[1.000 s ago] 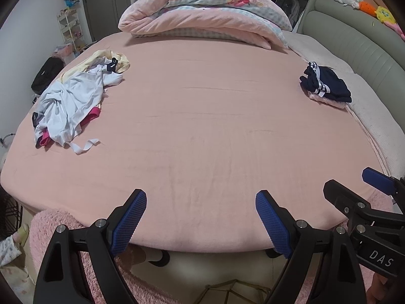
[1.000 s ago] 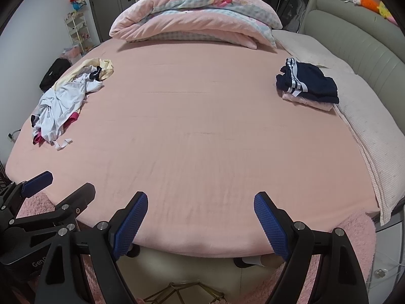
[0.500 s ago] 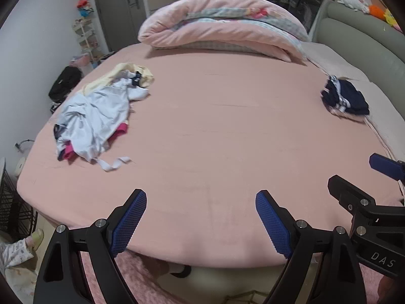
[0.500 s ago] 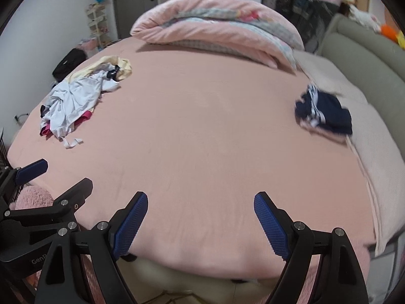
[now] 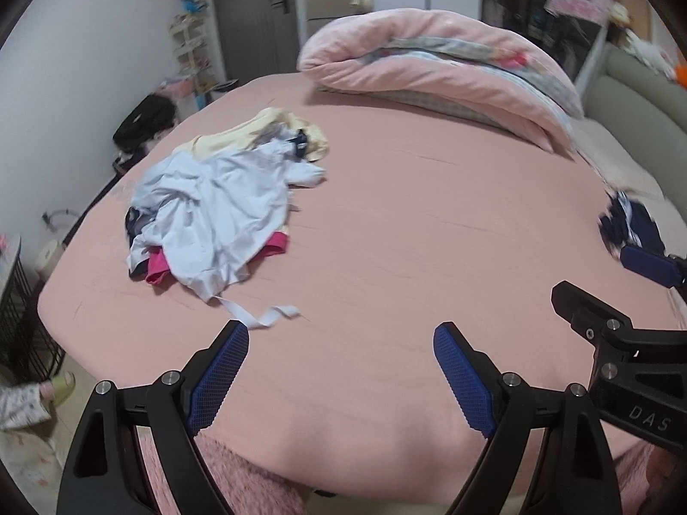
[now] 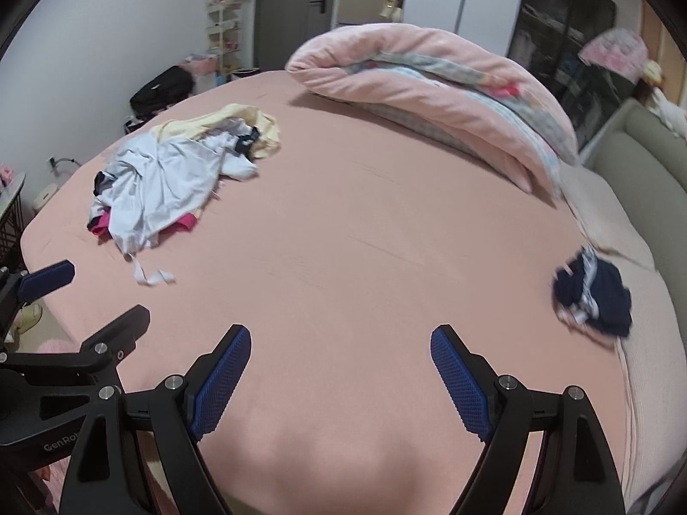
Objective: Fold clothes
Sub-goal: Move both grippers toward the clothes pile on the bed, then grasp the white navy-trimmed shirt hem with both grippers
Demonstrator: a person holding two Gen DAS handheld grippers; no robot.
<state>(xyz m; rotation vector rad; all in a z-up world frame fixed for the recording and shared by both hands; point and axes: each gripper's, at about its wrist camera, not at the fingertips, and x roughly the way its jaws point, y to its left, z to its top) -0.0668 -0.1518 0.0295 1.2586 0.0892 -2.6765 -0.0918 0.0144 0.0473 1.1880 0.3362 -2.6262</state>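
Note:
A loose pile of unfolded clothes [image 5: 223, 210] [image 6: 171, 180] lies on the left part of the pink bed [image 5: 408, 223]: white garments on top, a yellow piece behind, something magenta underneath, a white strap trailing toward me. A folded navy stack [image 5: 631, 227] [image 6: 597, 300] rests at the bed's right side. My left gripper [image 5: 341, 373] is open over the near bed edge, nothing between its fingers. My right gripper [image 6: 340, 371] is open too, beside it and empty. Each gripper shows at the edge of the other's view.
A rolled pink duvet [image 5: 438, 73] lies across the far end of the bed. A grey-green headboard [image 6: 644, 159] runs along the right. A black bag [image 5: 144, 122] and a shelf rack [image 5: 193, 56] stand by the left wall, a door behind them.
Both grippers have moved forward over the bed and swung left, so the clothes pile looks bigger and nearer the middle. Both stay open and empty.

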